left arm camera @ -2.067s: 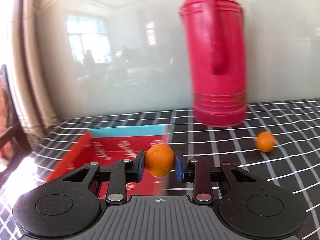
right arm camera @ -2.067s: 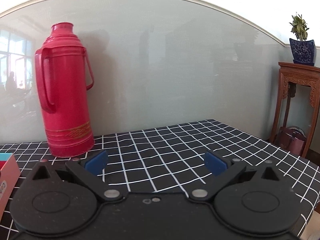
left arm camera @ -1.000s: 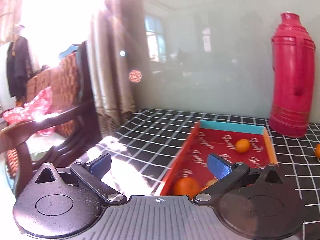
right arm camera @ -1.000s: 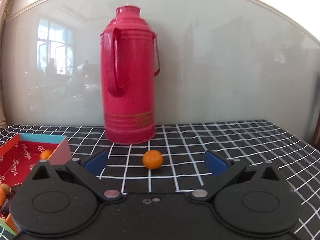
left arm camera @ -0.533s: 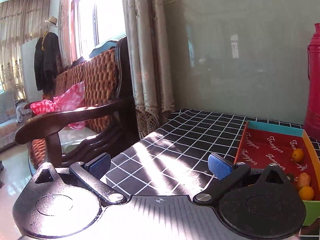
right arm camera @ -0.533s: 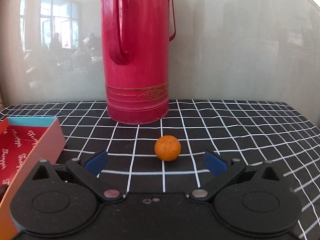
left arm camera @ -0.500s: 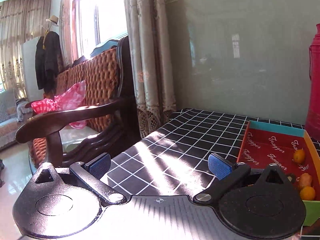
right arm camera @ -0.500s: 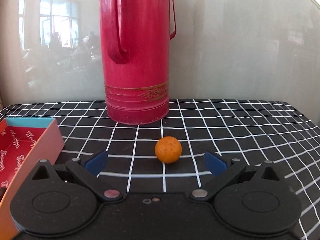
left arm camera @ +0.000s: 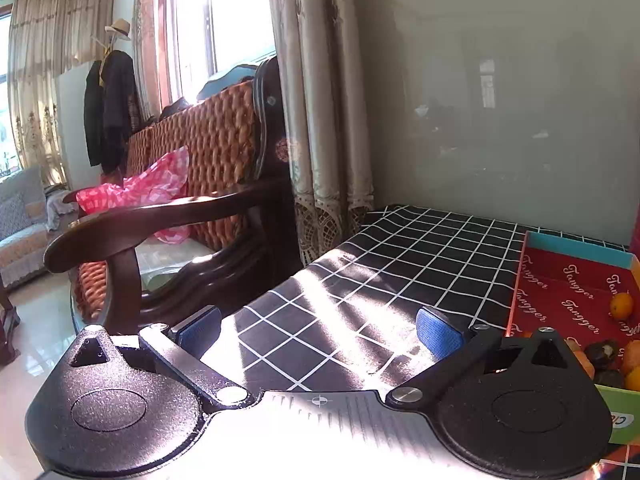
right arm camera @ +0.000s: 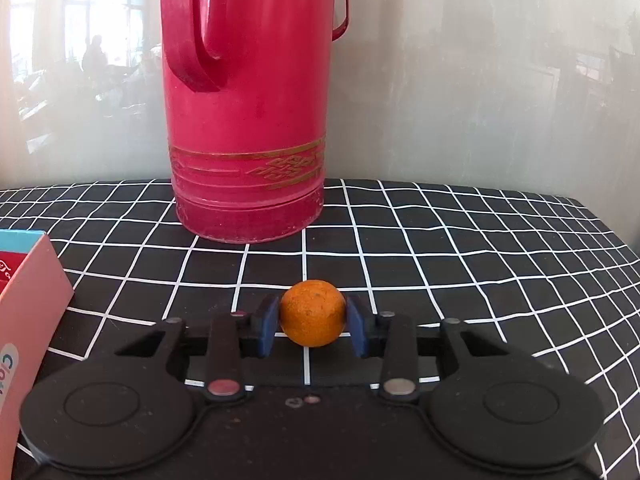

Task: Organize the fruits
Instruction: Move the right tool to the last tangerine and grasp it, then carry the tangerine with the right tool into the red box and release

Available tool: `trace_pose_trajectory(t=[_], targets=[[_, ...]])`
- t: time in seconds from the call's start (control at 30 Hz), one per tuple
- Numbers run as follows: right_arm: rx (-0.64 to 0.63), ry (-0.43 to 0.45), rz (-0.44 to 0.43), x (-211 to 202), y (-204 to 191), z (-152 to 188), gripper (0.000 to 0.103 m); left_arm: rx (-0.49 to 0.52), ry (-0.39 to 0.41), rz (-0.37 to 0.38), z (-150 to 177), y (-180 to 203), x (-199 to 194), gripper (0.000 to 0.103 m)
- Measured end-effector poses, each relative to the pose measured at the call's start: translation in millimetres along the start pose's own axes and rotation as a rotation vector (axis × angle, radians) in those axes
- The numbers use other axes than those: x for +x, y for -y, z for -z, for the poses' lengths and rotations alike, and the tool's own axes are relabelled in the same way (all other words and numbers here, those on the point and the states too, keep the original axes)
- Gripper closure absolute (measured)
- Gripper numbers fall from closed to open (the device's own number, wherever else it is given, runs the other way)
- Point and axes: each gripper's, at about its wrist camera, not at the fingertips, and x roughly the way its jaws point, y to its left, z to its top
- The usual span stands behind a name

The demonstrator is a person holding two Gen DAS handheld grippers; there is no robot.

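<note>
My right gripper (right arm camera: 312, 326) is shut on a small orange (right arm camera: 312, 313) that sits low over the black checked tablecloth (right arm camera: 480, 248). My left gripper (left arm camera: 318, 330) is open and empty, turned away to the table's left side. The red box (left arm camera: 560, 280) lies at the right of the left wrist view and holds several small oranges (left arm camera: 621, 305) and dark fruits (left arm camera: 602, 352). The box's pink outer wall (right arm camera: 30, 292) shows at the left edge of the right wrist view.
A tall red thermos (right arm camera: 248, 100) stands on the cloth just behind the orange, against a glossy grey wall. A wooden armchair (left arm camera: 160, 232) with a woven back stands off the table's left edge, near curtains (left arm camera: 320, 100).
My right gripper has moved forward and closed on the orange that lay in front of the thermos. My left gripper stays open and has barely moved.
</note>
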Motion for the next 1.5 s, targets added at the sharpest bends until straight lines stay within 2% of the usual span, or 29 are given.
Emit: trace_pose_trajectory(t=[0.27, 0.4, 0.5, 0.63, 0.73, 0.83, 0.97, 1.0, 1.07, 1.1, 1.13, 1.17, 1.27, 1.4, 1.5], targets=[[0.025, -0.015, -0.022, 5.0, 9.7, -2.0, 0.075, -0.007, -0.014, 0.0, 0.4, -0.5, 1.7, 0.0], [0.086, 0.013, -0.075, -5.9, 16.3, -1.5, 0.076, -0.008, -0.018, 0.001, 0.3, 0.9, 1.5, 0.0], [0.098, 0.081, -0.191, -32.1, 9.6, -6.0, 0.076, -0.013, -0.016, 0.002, 0.0, 1.5, 0.8, 0.0], [0.053, 0.164, -0.418, -75.6, -19.3, -7.1, 0.076, -0.01, -0.018, 0.007, 0.5, 2.1, 0.4, 0.0], [-0.018, 0.155, -0.555, -93.3, -49.7, 0.8, 0.076, 0.001, -0.018, 0.005, 0.8, 3.3, -0.3, 0.0], [-0.104, 0.12, -0.619, -97.3, -77.9, 12.6, 0.075, 0.006, -0.024, 0.009, 1.6, 3.3, 0.0, 0.0], [-0.176, 0.066, -0.619, -95.6, -99.4, 24.4, 0.073, 0.023, -0.033, 0.024, 2.5, 6.6, -0.2, 0.0], [-0.187, 0.061, -0.609, -96.6, -101.0, 25.6, 0.07, 0.028, -0.031, 0.026, 2.8, 7.7, -0.8, 0.0], [-0.186, 0.074, -0.619, -103.7, -99.7, 28.4, 0.059, 0.038, -0.027, 0.035, 3.0, 10.6, -2.5, 0.0], [-0.185, 0.082, -0.622, -106.3, -98.7, 27.9, 0.047, 0.043, -0.026, 0.044, 2.9, 12.3, -3.3, 0.0], [-0.181, 0.094, -0.607, -108.2, -96.9, 27.2, 0.028, 0.047, -0.024, 0.054, 2.8, 14.6, -4.3, 0.0], [-0.17, 0.11, -0.589, -111.7, -93.1, 25.9, 0.022, 0.056, -0.02, 0.065, 2.7, 17.7, -5.3, 0.0], [-0.146, 0.147, -0.567, -129.8, -77.7, 26.3, 0.022, 0.084, 0.01, 0.098, 2.0, 28.2, -13.2, 0.0], [-0.055, 0.159, -0.476, -164.0, -42.4, 32.3, 0.006, 0.124, 0.037, 0.182, -0.9, 44.4, -30.6, 0.0], [-0.005, 0.133, -0.397, -192.7, -12.6, 47.5, 0.006, 0.138, 0.019, 0.257, -8.5, 55.2, -53.2, 0.0]])
